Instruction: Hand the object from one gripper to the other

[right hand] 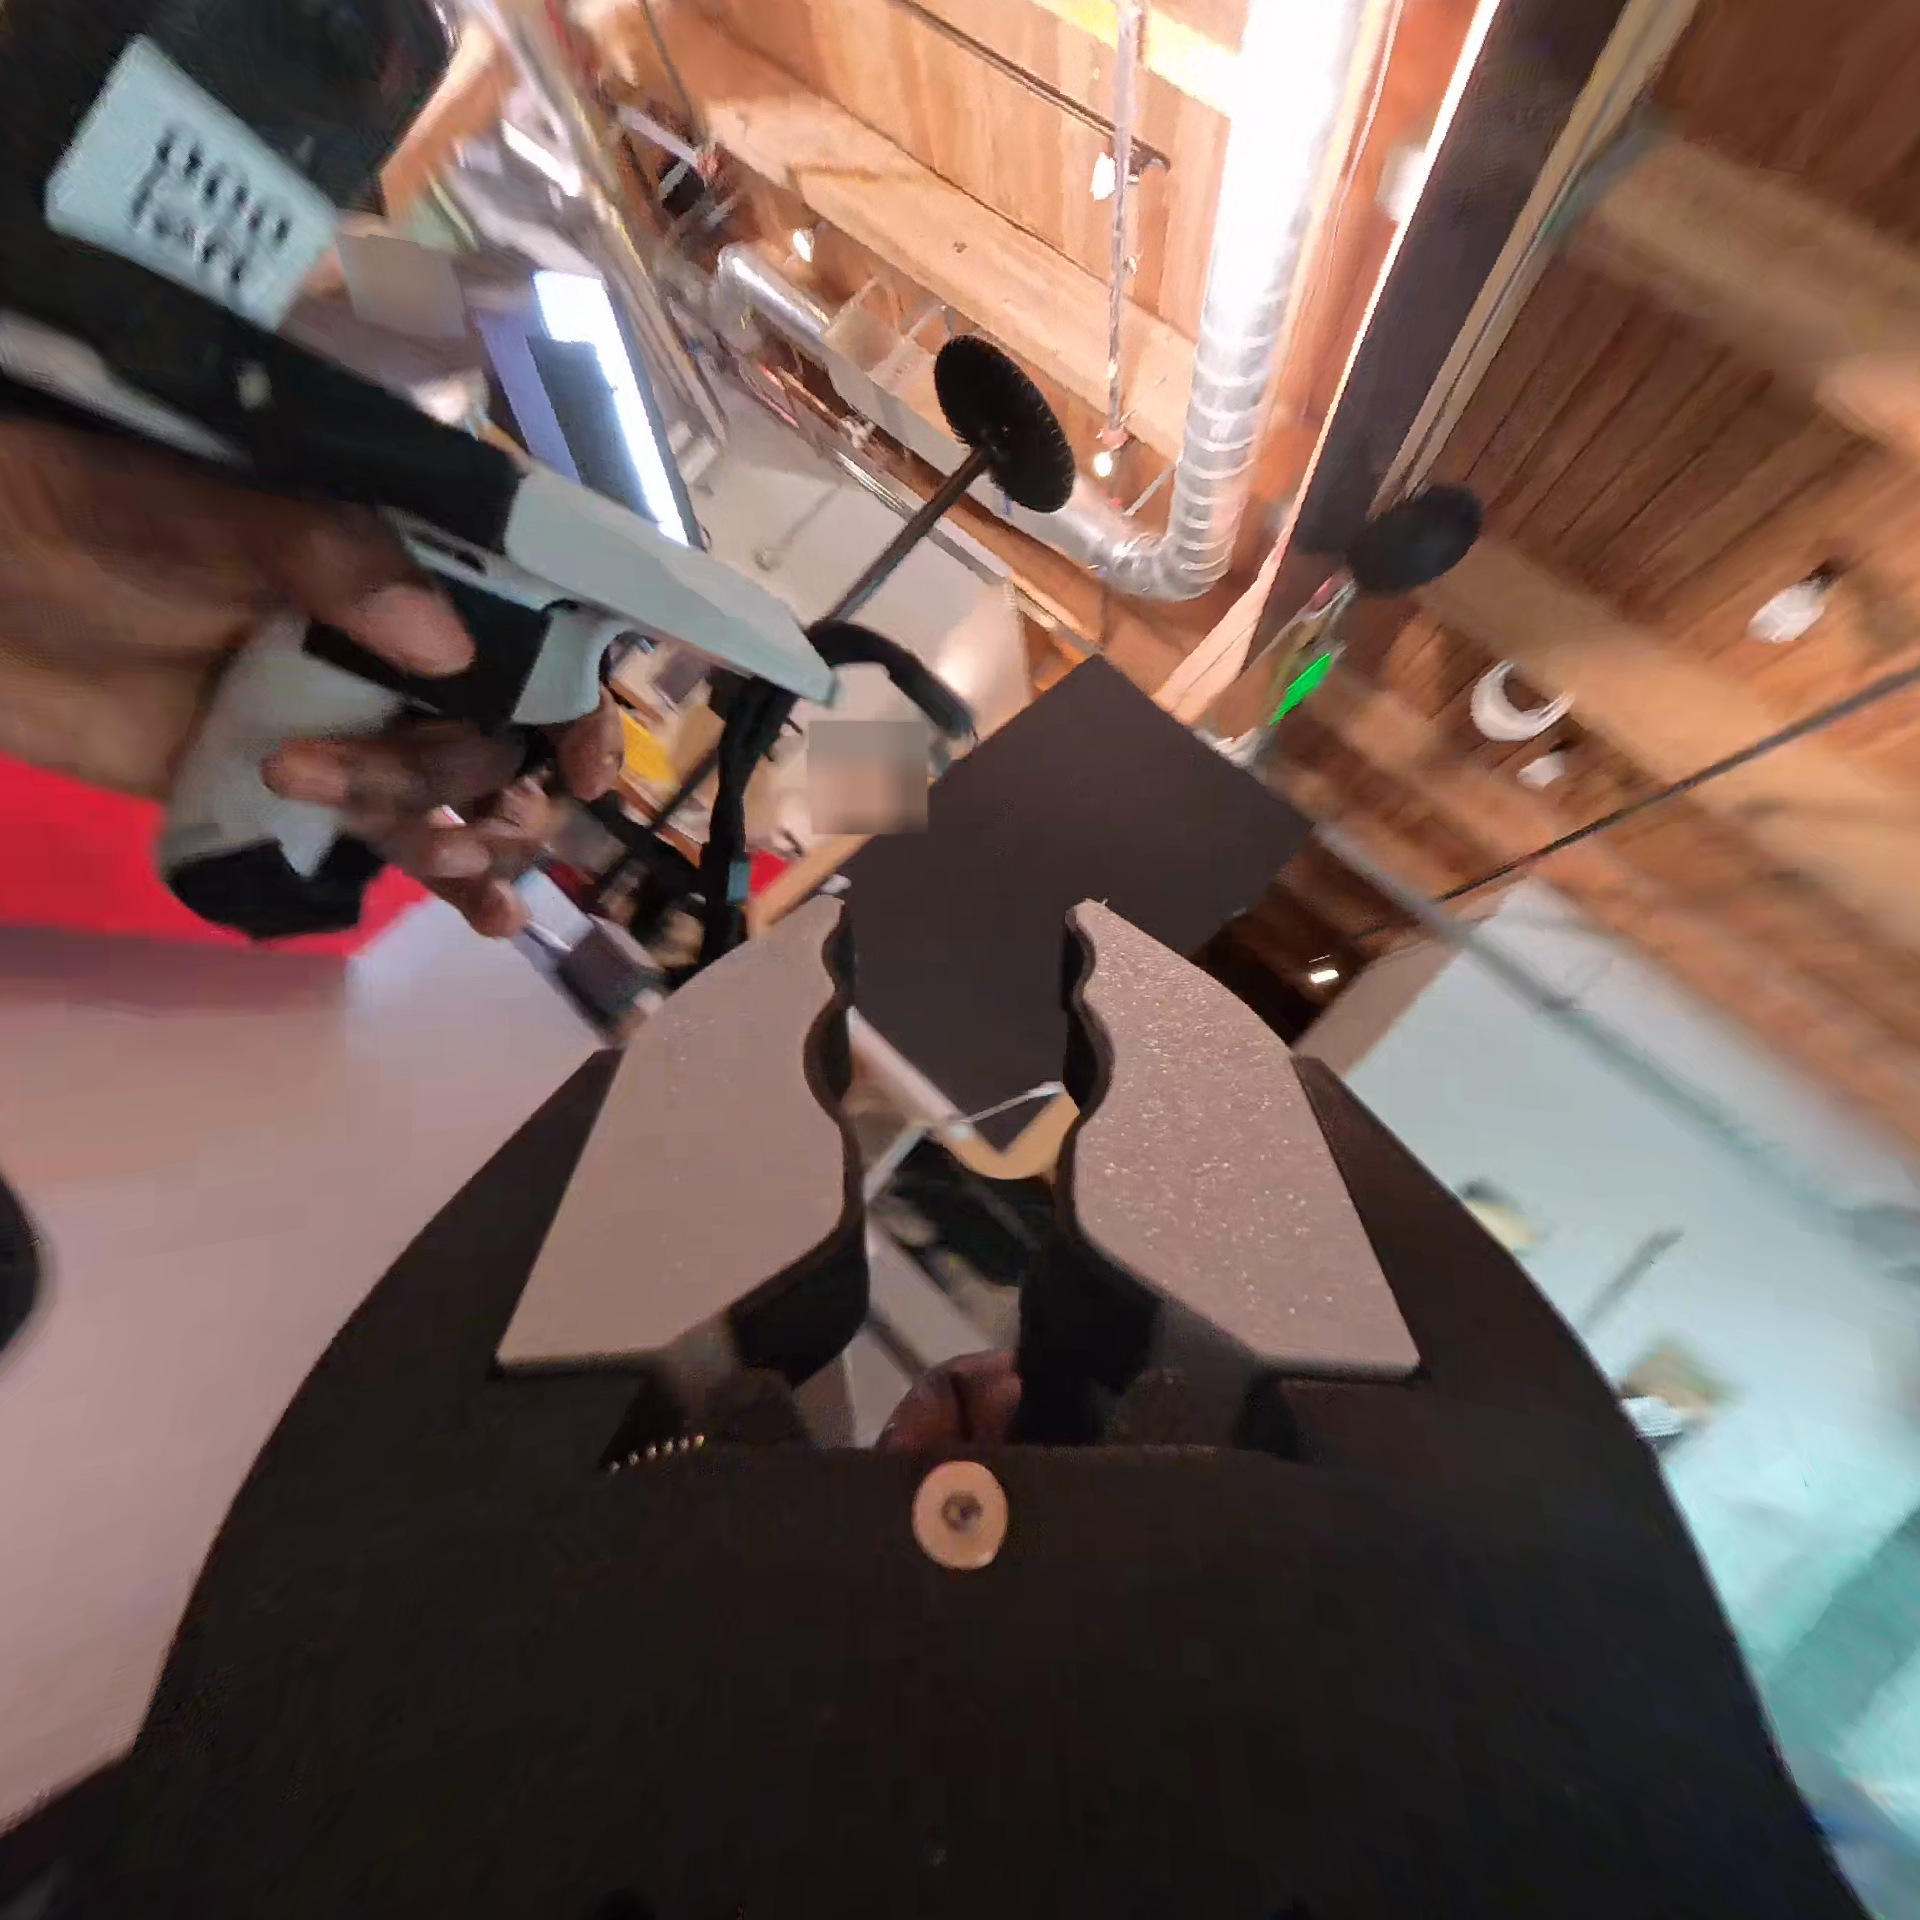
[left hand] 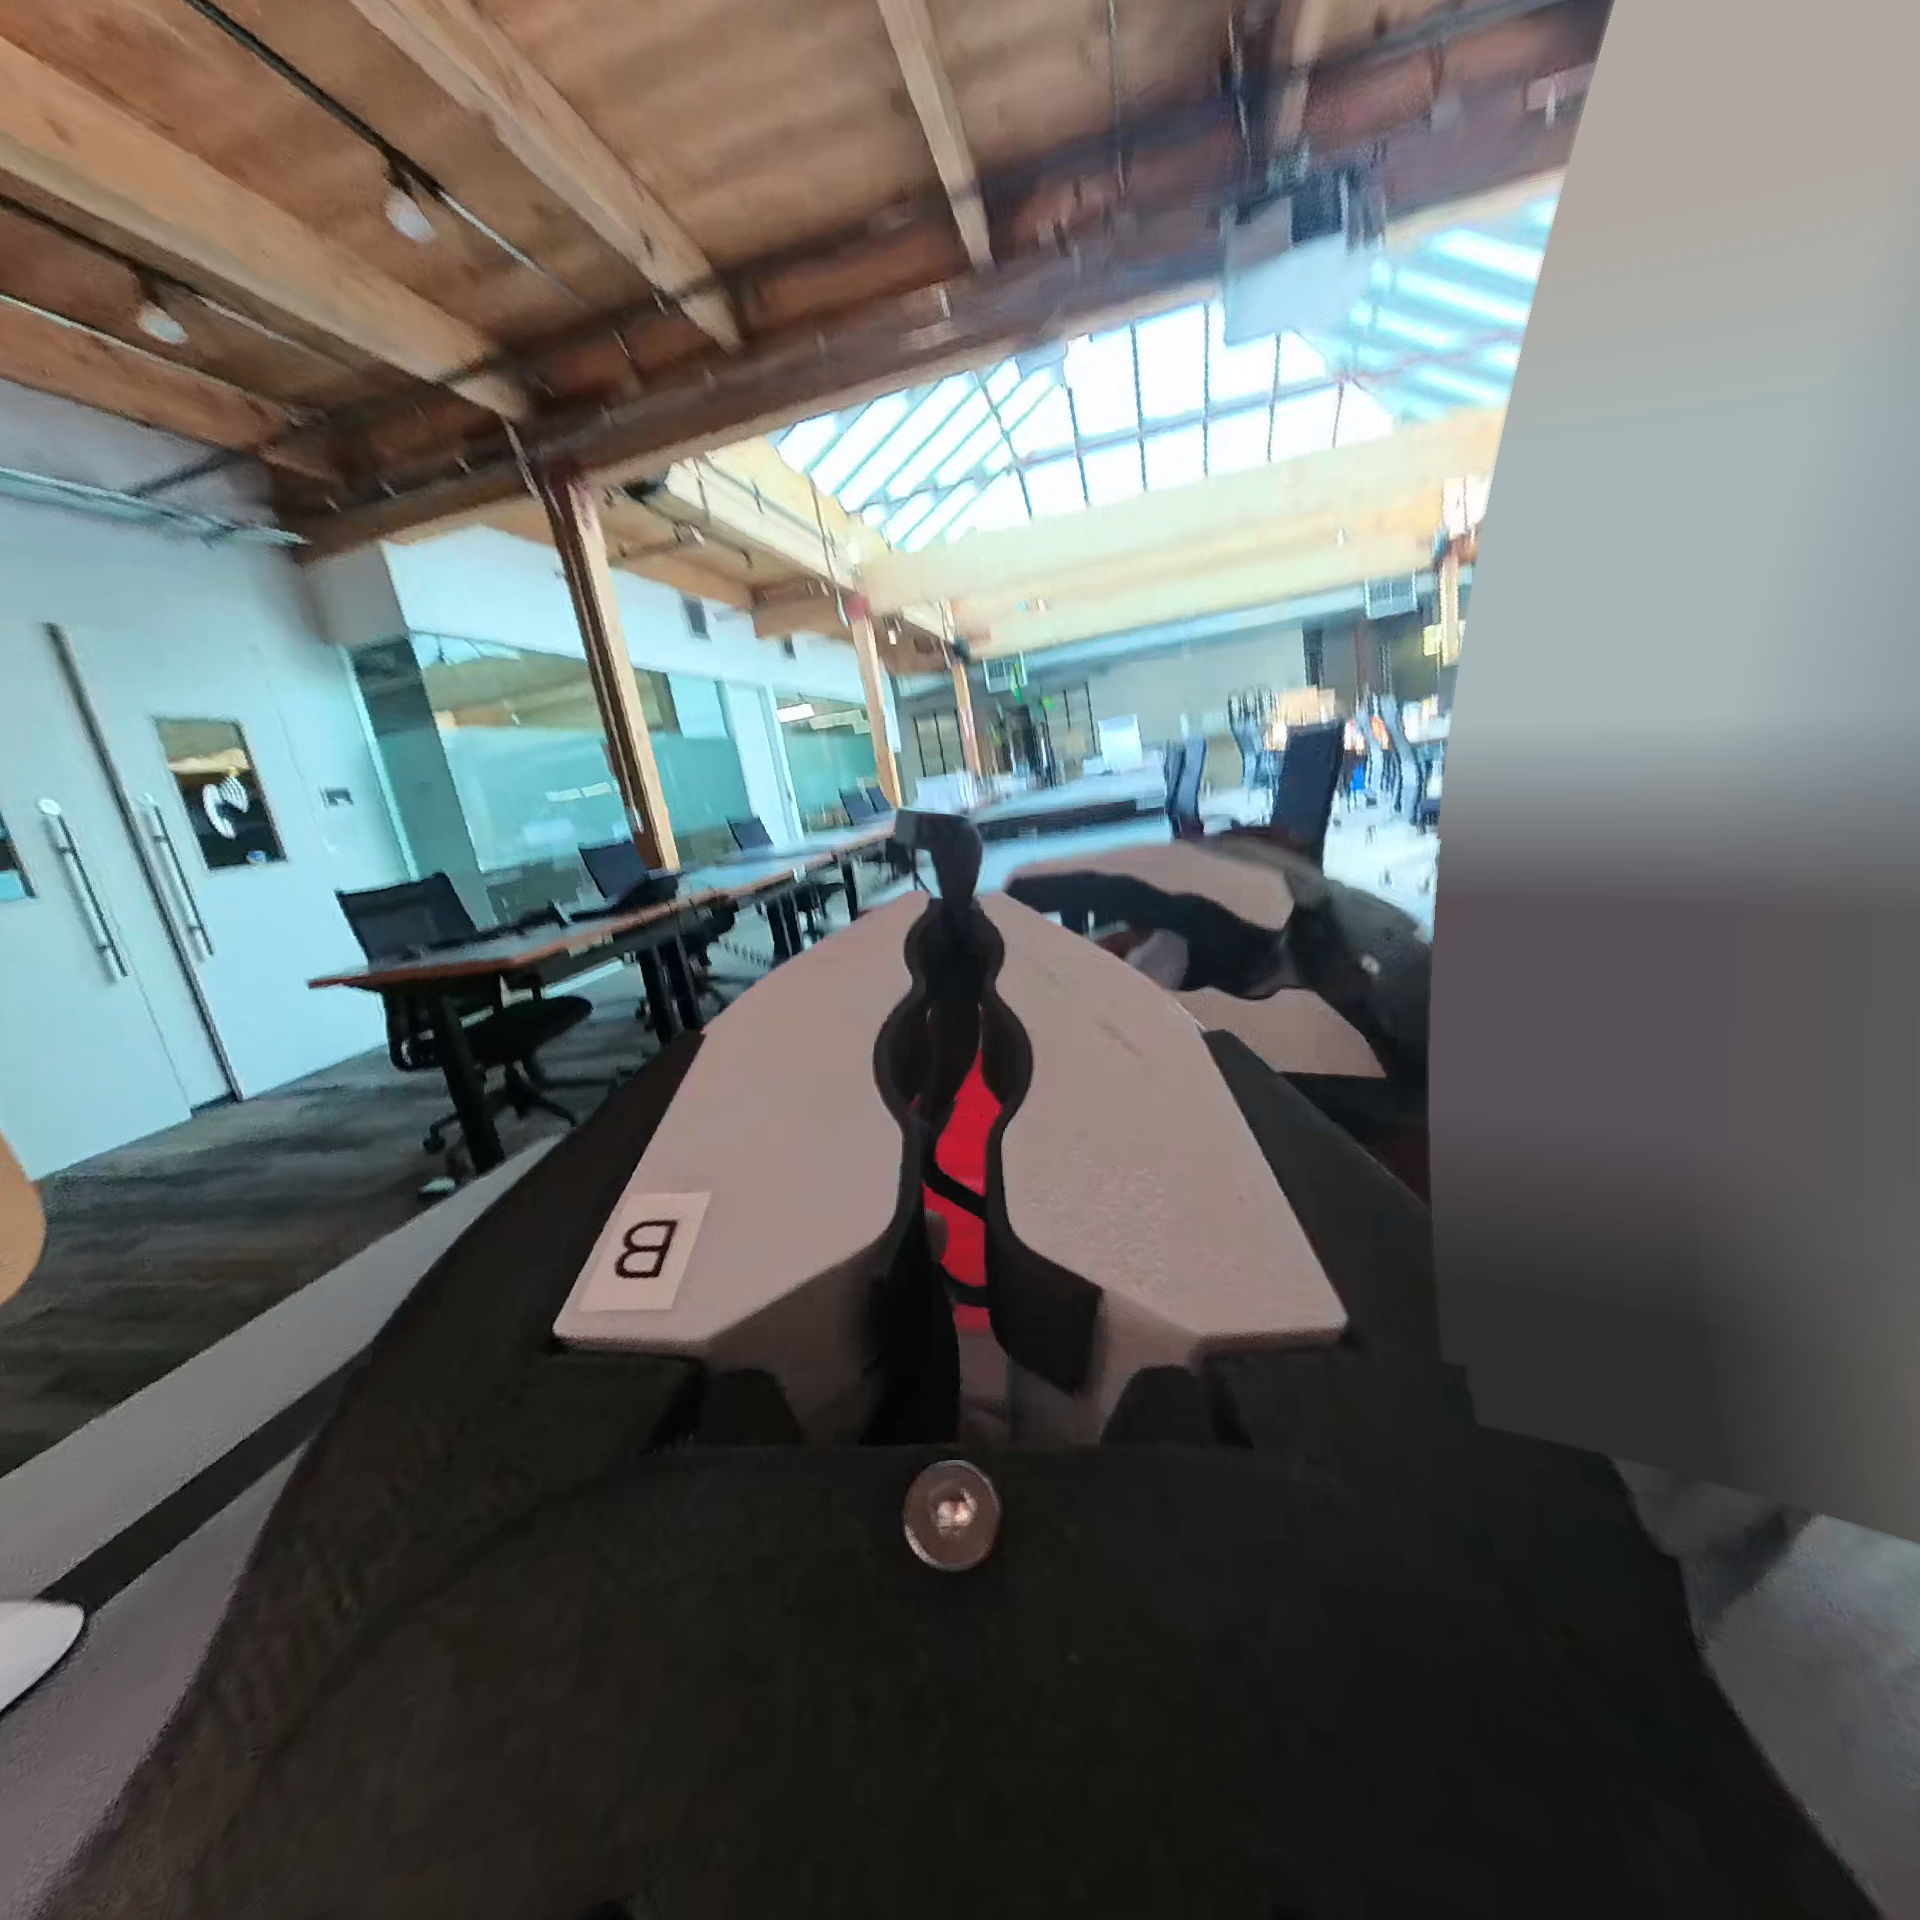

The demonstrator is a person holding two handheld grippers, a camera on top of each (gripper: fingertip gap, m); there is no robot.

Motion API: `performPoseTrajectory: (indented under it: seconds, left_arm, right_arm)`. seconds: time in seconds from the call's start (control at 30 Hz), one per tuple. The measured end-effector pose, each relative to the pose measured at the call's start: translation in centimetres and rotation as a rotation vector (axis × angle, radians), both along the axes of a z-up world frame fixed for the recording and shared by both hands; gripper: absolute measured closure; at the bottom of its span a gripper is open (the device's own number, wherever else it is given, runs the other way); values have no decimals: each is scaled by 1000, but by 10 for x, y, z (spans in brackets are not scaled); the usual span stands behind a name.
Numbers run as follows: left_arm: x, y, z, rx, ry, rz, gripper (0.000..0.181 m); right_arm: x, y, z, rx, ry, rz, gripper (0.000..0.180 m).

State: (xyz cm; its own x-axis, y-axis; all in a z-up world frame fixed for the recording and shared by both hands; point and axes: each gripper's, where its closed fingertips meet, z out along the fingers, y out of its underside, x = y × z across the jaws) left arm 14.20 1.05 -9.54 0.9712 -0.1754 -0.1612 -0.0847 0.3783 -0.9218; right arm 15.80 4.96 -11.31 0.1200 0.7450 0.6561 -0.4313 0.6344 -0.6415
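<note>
Left fingers [left hand: 951, 914] pinch a black object [left hand: 954, 862]; only right-wrist view shows right fingers [right hand: 961, 925] spread.

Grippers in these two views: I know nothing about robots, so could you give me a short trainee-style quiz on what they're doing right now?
1. True or false: the right gripper has its jaws shut on something.
2. Which one holds the black disc-tipped rod? A) the left gripper B) the right gripper C) neither
3. Fill in: in the right wrist view, the left gripper is carried by a person's ____.

Key
1. False: its jaws stand apart with nothing between them.
2. A.
3. hand.
</note>
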Motion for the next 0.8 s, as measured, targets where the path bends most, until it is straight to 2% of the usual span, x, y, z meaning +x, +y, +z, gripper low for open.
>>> performPoseTrajectory:
  seconds: [0.2, 0.3, 0.53, 0.63, 0.8]
  left_arm:
    - [-20, -25, 27, 200, -110, 39, 177]
    - [-18, -28, 30, 230, -94, 53, 177]
    - [-6, -22, 28, 214, -79, 28, 176]
    - [-1, -22, 28, 210, -86, 3, 176]
    - [-11, -26, 30, 212, -105, 29, 176]
  right_arm:
    - [-15, -11, -18, -543, -318, 437, 142]
    - [-27, -24, -32, -705, -423, 538, 144]
    - [-31, -40, -39, -863, -486, 661, 153]
    - [-32, -35, -37, -865, -434, 647, 175]
    - [-30, -27, -33, -795, -410, 609, 176]
